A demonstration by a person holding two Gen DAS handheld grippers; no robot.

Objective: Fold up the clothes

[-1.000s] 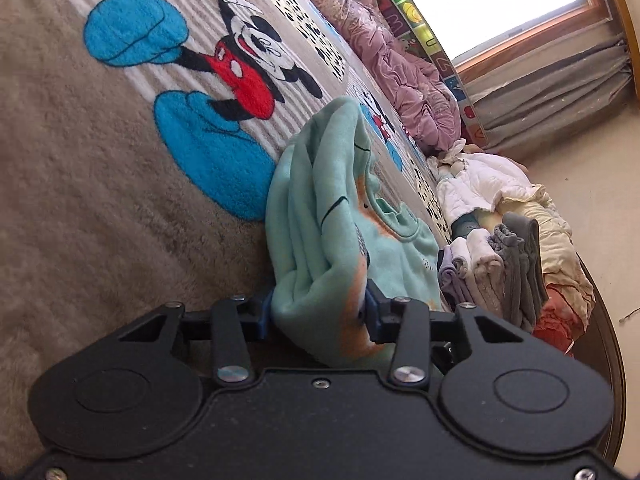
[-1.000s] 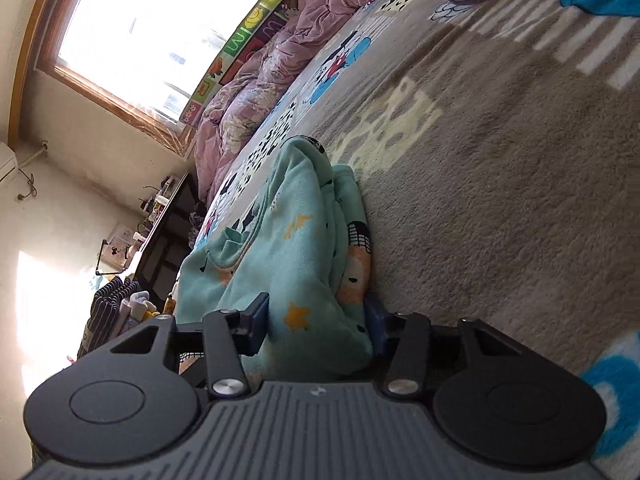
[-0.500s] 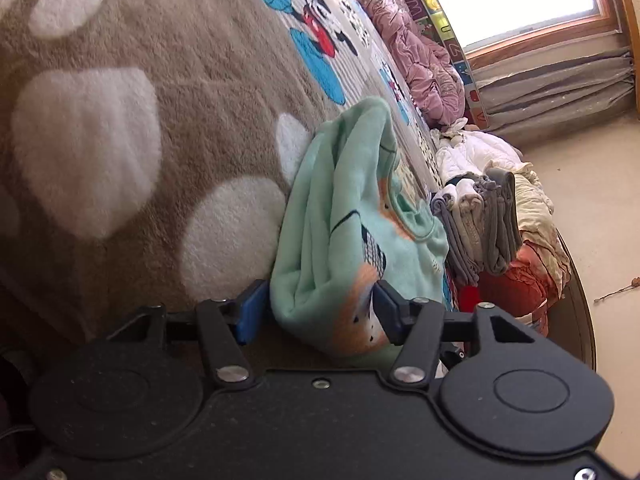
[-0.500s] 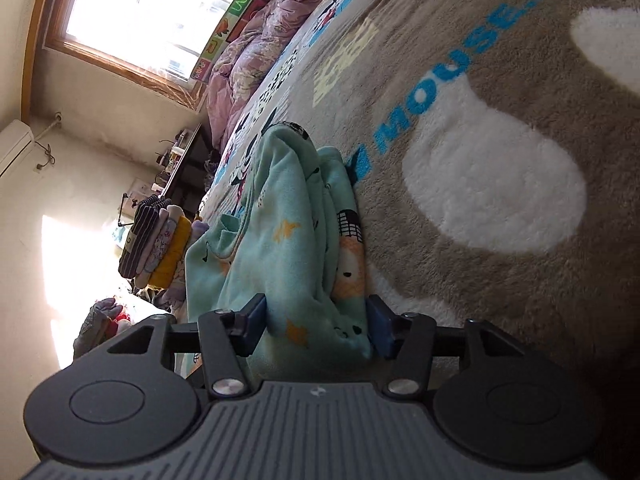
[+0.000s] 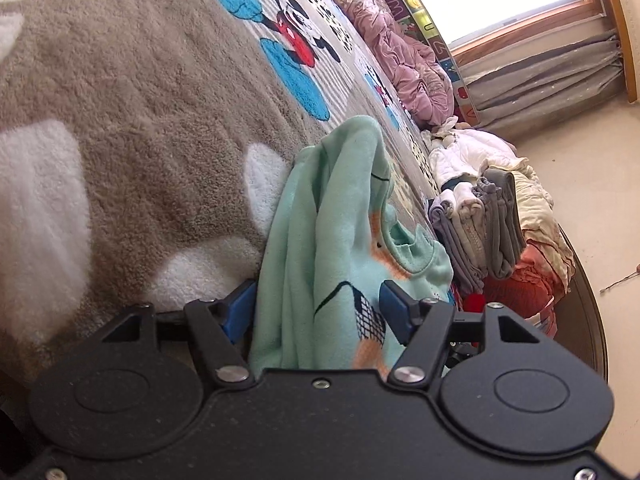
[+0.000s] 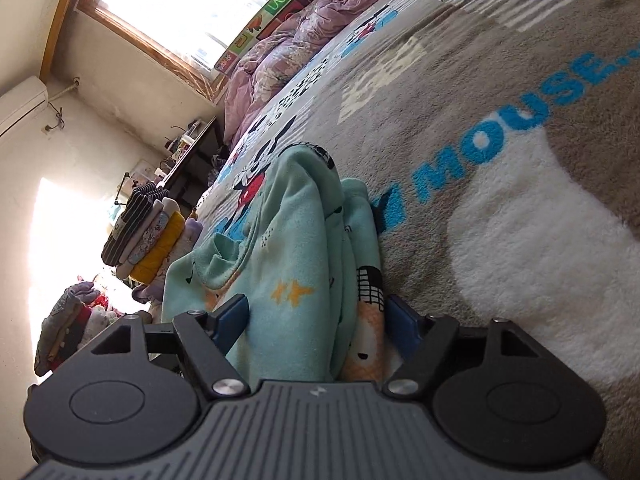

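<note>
Both tongs, left tongs [image 5: 318,306] and right tongs [image 6: 316,322], widening since earlier, releasing mint garment [image 5: 340,240]; right opening now. Risk: bunched fabric between pads snags, fold slumps on bed blanket [image 5: 140,100].

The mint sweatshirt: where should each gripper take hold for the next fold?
On the bunched, folded edge of the mint sweatshirt nearest the cameras, coming in low along the blanket. The layers stack there between the left gripper and the right gripper, whose jaws are opening.

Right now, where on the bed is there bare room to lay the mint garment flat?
Free: brown plush blanket beside the mint fleece garment, toward the blue lettering and white patch. Crowded: folded grey stack, striped and yellow stack, pink quilt under the window.
</note>
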